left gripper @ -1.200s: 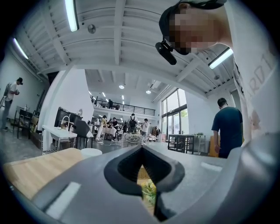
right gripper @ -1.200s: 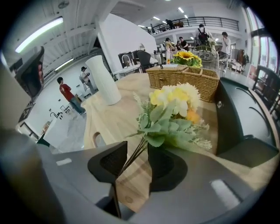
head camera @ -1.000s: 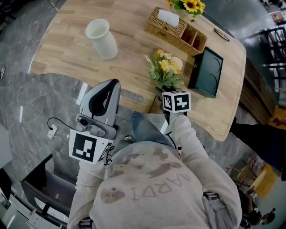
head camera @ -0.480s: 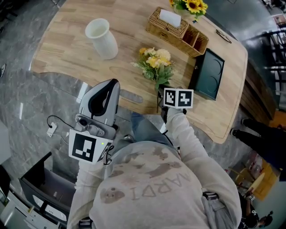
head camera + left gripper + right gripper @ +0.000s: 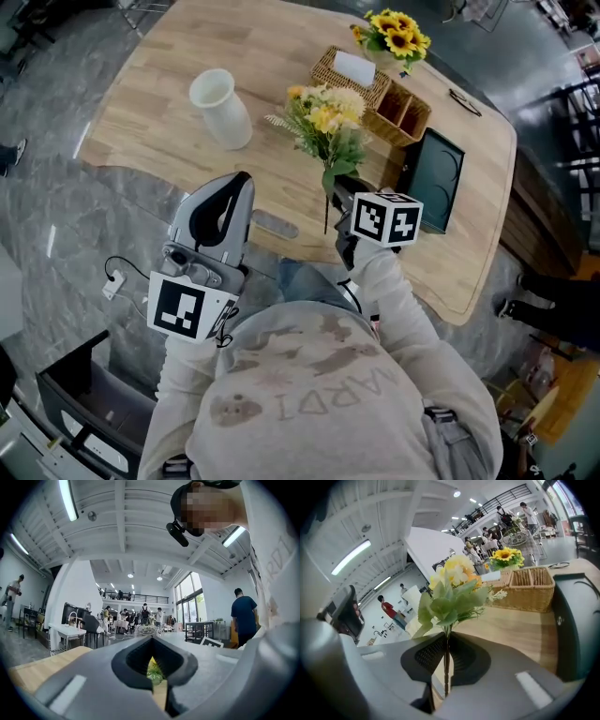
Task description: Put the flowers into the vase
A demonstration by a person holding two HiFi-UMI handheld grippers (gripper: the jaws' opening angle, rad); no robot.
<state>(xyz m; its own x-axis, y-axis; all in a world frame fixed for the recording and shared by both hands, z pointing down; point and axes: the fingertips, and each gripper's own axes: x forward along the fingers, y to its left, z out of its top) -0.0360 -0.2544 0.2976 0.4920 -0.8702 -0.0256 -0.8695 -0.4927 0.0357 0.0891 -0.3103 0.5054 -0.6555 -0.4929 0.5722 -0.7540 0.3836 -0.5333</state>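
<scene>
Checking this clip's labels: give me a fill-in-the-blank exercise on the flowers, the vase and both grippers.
1. The right gripper holds the flowers by the ___.
2. The vase on the table is ___ in colour.
3. The left gripper, jaws together, holds ___.

Missing words: stem; white; nothing

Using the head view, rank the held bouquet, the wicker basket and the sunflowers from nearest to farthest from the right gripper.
1. Bouquet: nearest, its stem is clamped in the right gripper.
2. Wicker basket: on the table beyond the bouquet.
3. Sunflowers: farthest, behind the basket at the table's far edge.
</scene>
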